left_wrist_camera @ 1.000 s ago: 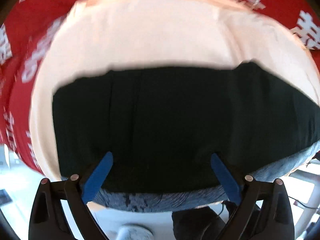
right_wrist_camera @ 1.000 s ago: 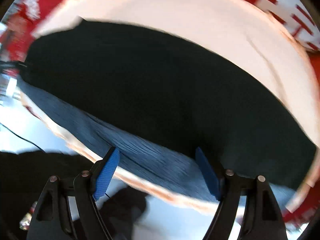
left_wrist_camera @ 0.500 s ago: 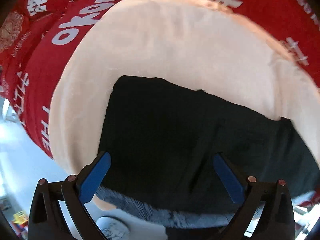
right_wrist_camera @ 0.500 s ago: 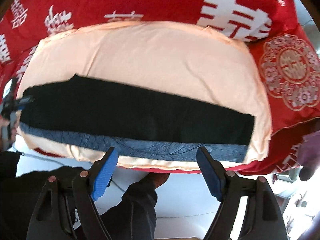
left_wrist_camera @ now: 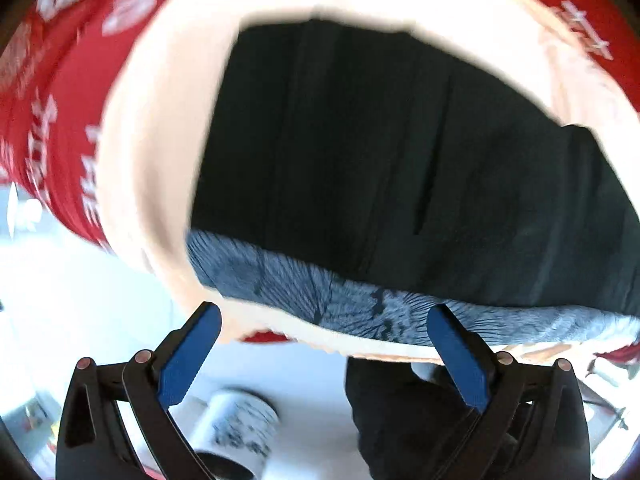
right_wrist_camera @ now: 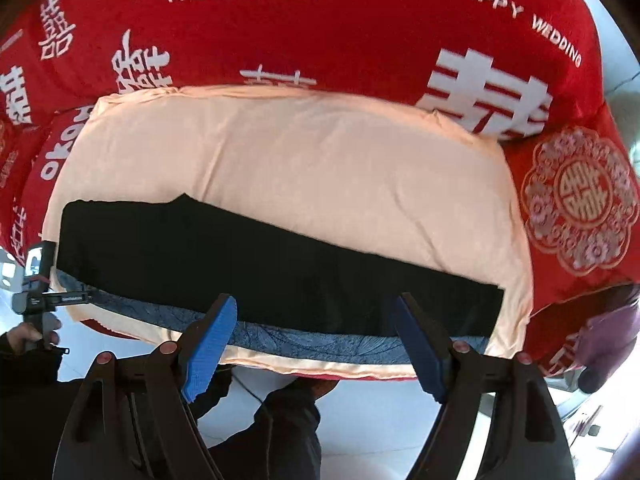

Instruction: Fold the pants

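Note:
Black pants (right_wrist_camera: 260, 264) lie flat in a long strip on a peach sheet (right_wrist_camera: 300, 160), over a blue-grey patterned cloth (right_wrist_camera: 312, 340) along the near edge. In the left wrist view the pants' left end (left_wrist_camera: 380, 152) fills the middle. My left gripper (left_wrist_camera: 324, 320) is open and empty, just off the near edge by that end. My right gripper (right_wrist_camera: 316, 312) is open and empty, held back above the near edge at the strip's middle. The left gripper's body (right_wrist_camera: 34, 280) shows at the far left of the right wrist view.
A red bedspread with white lettering (right_wrist_camera: 280, 32) surrounds the sheet. A red pillow with a round emblem (right_wrist_camera: 580, 200) lies at the right. White floor (left_wrist_camera: 80, 300) and a white patterned cylinder (left_wrist_camera: 240, 420) lie below. The person's dark legs (right_wrist_camera: 288, 420) stand at the edge.
Both grippers pulled back from the pants toward the near edge. The right one rose, so the whole strip shows. The left one shifted toward the pants' left end. Both stayed open.

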### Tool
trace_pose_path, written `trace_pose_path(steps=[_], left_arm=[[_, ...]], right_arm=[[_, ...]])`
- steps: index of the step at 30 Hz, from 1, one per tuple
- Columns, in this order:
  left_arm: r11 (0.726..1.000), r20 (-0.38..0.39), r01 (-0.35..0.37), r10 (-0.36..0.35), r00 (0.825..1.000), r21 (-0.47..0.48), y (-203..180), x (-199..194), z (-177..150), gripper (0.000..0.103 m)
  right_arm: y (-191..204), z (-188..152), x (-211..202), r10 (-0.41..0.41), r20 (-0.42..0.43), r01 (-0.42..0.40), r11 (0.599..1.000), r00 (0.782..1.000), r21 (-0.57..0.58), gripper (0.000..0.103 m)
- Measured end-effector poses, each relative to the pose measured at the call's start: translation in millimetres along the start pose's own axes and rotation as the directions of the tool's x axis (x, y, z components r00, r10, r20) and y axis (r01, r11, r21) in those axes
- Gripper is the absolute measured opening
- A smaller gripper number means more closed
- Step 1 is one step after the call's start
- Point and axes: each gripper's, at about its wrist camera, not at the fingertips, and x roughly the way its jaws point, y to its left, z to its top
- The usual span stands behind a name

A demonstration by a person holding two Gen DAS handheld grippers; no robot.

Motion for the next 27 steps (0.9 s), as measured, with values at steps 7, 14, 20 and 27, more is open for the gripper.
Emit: trace_pose_path(steps=[7, 14, 20, 27], left_arm=[[0.974, 0.187, 0.006, -0.049, 0.981, 0.227, -109.3, -68.3, 71.8, 0.103], [0.935, 0.212, 0.052, -0.133, 0.968, 0.35, -250.8, -106.7, 73.7, 0.103], [0.916, 0.16, 0.055, -0.128, 0.979, 0.398, -393.5, -135.4, 27.3, 0.103], [0.921, 0.112, 0.024, -0.073, 0.991, 0.388, -482.9, -144.4, -10.6, 0.103]], right_arm=[[-23.9, -4.5, -5.2, -0.016, 0.031, 0.015, 0.999, 0.999, 0.047, 0.083], [-57.2, -21.8, 21.9, 0.046, -0.018, -0.046, 0.999, 0.999, 0.01, 0.083], [-126.4, -55.3, 38.3, 0.038, 0.013, -0.038, 0.998, 0.999, -0.05, 0.083], [-205.6, -86.7, 44.1, 0.149, 0.093, -0.139, 0.984, 0.984, -0.11, 0.083]])
